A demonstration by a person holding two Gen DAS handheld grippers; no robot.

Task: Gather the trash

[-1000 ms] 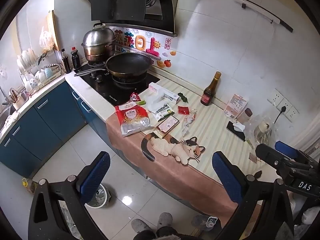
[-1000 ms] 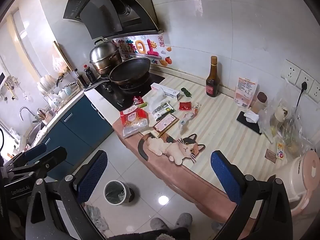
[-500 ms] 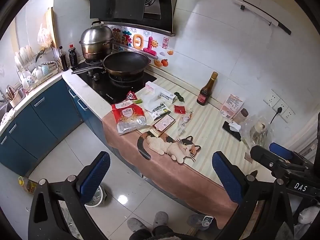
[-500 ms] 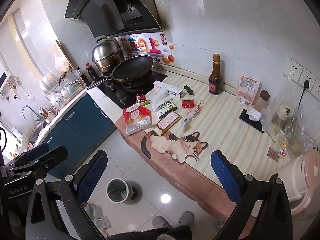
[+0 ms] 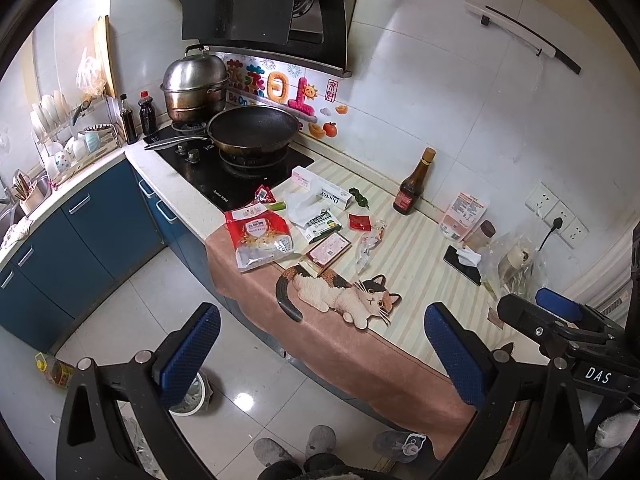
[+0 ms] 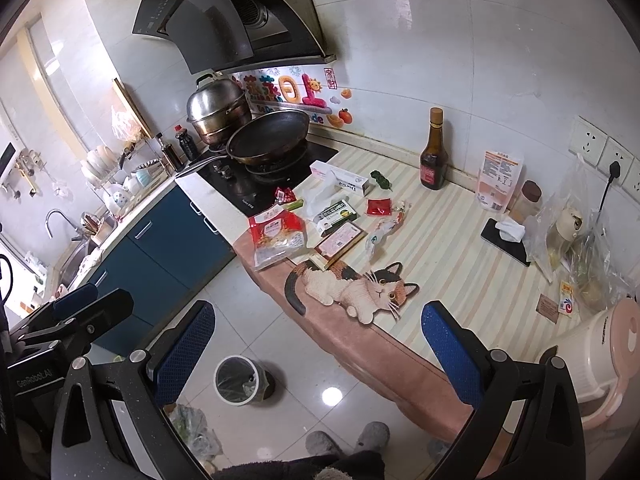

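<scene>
Trash lies on the striped counter mat [image 5: 416, 264]: a red-and-clear food bag [image 5: 259, 238] [image 6: 277, 237], a white box [image 5: 320, 194] [image 6: 340, 179], crumpled white paper [image 5: 298, 210], a green-and-white packet [image 5: 321, 225], a red sachet [image 5: 359, 222] [image 6: 378, 205], a pink card [image 5: 328, 249] and a clear wrapper [image 5: 370, 242] [image 6: 386, 228]. A small bin [image 6: 237, 380] stands on the floor below. My left gripper [image 5: 320, 354] and right gripper [image 6: 316, 350] are both open and empty, held high above the floor, well back from the counter.
A black pan [image 5: 252, 130] and steel pot [image 5: 194, 86] sit on the hob. A brown bottle [image 5: 412, 186], pouch [image 5: 464, 210], phone [image 5: 462, 260], plastic bags [image 6: 576, 240] and a pink-and-white kettle [image 6: 600, 356] are to the right. Blue cabinets [image 5: 80, 236] line the left.
Both grippers have drifted slightly, so the counter sits a little differently in both views. Both stay open and empty. Nothing on the counter has moved.
</scene>
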